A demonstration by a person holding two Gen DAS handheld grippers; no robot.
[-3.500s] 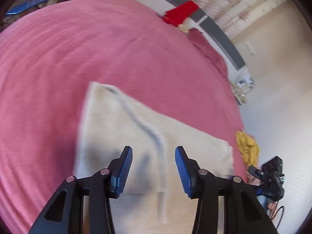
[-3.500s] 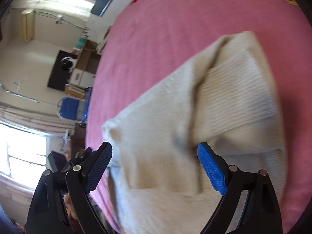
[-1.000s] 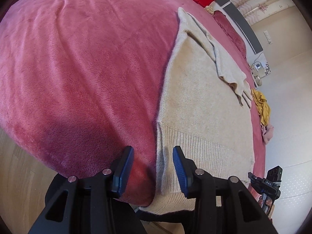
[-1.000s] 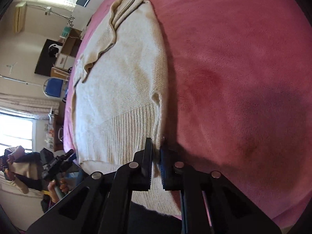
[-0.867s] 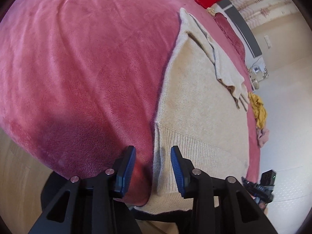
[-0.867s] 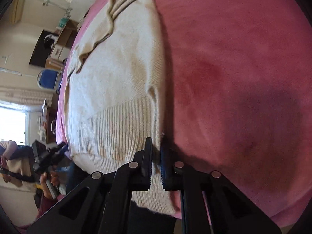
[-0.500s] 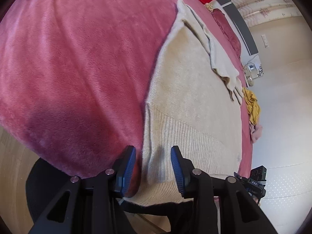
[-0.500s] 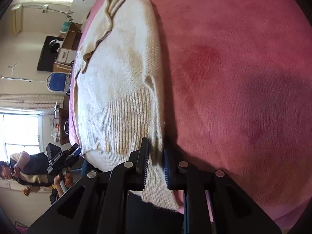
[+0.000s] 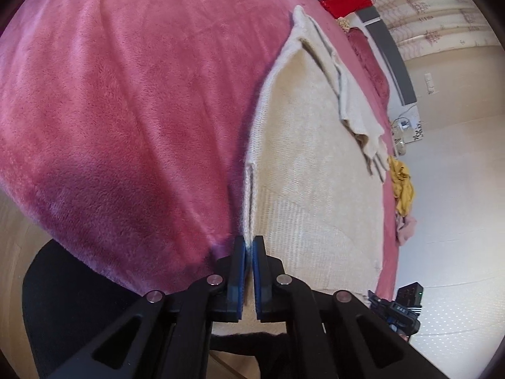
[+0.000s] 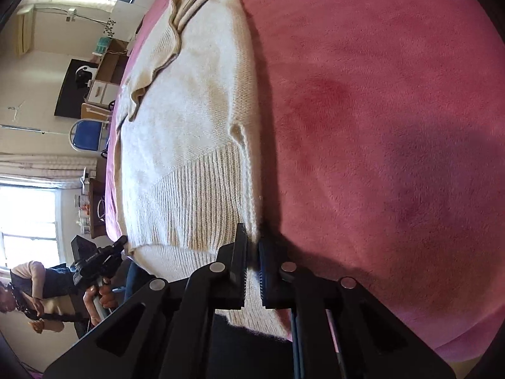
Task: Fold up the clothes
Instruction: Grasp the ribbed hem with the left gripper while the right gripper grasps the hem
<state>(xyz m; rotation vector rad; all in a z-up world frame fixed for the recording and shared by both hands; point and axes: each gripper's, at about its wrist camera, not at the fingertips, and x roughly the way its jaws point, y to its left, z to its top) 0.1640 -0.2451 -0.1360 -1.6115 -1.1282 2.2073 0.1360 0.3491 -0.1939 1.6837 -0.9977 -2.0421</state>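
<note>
At the near edge of the pink plush bedspread (image 9: pixel 126 126), the cream knitted sweater (image 9: pixel 315 164) is clamped at its ribbed hem corners by the left gripper (image 9: pixel 248 249), whose jaws have just closed on it, and the right gripper (image 10: pixel 251 252); a thin pinch may slip when lifted; uneven lifting would skew the fold.

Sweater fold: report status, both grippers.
Left gripper just closed, shut on sweater hem corner. Right gripper shut on the opposite corner. Sweater flat on pink blanket, sleeve folded across. Nothing in the way.

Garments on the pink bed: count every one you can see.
4, maybe more hidden: a cream sweater spread near the bed's edge, a red garment at the headboard, and a yellow garment with a pink garment beside it, at the far edge.
</note>
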